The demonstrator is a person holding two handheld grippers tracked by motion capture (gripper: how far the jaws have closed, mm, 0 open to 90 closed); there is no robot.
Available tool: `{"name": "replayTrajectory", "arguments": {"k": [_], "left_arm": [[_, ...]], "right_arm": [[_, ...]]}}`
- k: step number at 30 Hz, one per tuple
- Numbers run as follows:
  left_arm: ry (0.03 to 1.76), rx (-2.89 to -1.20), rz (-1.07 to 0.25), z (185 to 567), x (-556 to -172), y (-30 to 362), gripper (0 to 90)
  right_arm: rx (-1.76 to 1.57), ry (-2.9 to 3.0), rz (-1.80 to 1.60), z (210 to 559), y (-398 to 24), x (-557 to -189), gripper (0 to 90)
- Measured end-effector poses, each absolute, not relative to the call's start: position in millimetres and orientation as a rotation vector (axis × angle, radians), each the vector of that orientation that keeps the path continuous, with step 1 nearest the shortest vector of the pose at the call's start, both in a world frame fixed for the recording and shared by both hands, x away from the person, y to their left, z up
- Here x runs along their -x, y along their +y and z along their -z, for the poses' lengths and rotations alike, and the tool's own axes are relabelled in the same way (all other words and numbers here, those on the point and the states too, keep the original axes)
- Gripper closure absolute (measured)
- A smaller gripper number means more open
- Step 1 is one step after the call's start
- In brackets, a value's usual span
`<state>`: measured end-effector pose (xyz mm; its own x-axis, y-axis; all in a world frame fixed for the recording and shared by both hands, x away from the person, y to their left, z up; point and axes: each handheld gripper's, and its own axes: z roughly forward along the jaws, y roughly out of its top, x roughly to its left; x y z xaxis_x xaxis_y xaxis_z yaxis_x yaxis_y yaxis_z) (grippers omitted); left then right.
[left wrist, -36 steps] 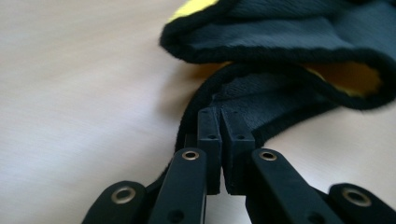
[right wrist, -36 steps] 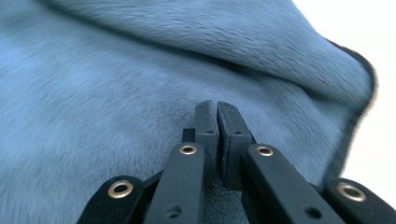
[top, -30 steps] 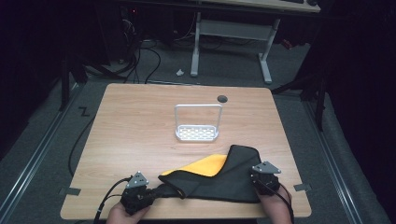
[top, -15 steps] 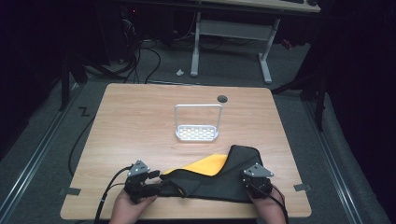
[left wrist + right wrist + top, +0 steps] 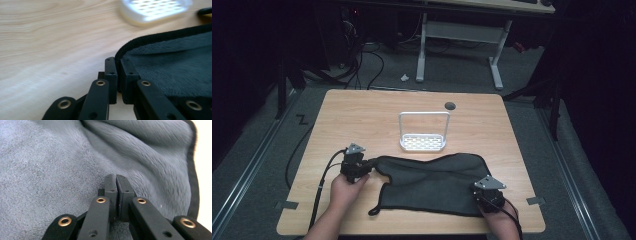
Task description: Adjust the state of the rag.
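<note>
Dark grey cloth, black-edged

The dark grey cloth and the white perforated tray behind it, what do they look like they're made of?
Dark grey cloth: soft plush fabric, probably microfibre or fleece; it shows a brushed nap and a stitched black hem. White perforated tray: looks like smooth moulded plastic, under a thin pale hoop, maybe metal.

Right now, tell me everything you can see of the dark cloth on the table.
The dark cloth is grey plush fleece with a black bound edge, spread nearly flat on the wooden table, slightly rippled. The left gripper pinches its edge at one corner; the right gripper is shut at the opposite side, on its pile.
</note>
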<state>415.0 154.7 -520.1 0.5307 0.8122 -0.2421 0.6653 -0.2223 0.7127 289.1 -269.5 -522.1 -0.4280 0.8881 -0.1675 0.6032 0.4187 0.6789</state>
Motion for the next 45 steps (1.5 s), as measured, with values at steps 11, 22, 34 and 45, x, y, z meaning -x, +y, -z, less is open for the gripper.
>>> {"name": "replayTrajectory", "arguments": {"k": [11, 22, 34, 45], "left_arm": [[1.108, -1.826, -0.266, 489, -357, 156, 66.6], [0.979, -2.108, -0.21, 527, -303, 108, 76.9], [0.978, -2.107, -0.194, 514, -274, 133, 74.4], [0.973, -2.148, -0.222, 524, -323, 111, 68.4]], "right_arm": [[-1.266, 2.17, -0.745, 522, -271, -289, 88.7], [-1.287, 2.173, -0.752, 522, -269, -281, 88.9], [-1.276, 2.149, -0.879, 499, -271, -262, 86.1], [-1.384, 2.212, -0.636, 512, -266, -377, 87.9]]}}
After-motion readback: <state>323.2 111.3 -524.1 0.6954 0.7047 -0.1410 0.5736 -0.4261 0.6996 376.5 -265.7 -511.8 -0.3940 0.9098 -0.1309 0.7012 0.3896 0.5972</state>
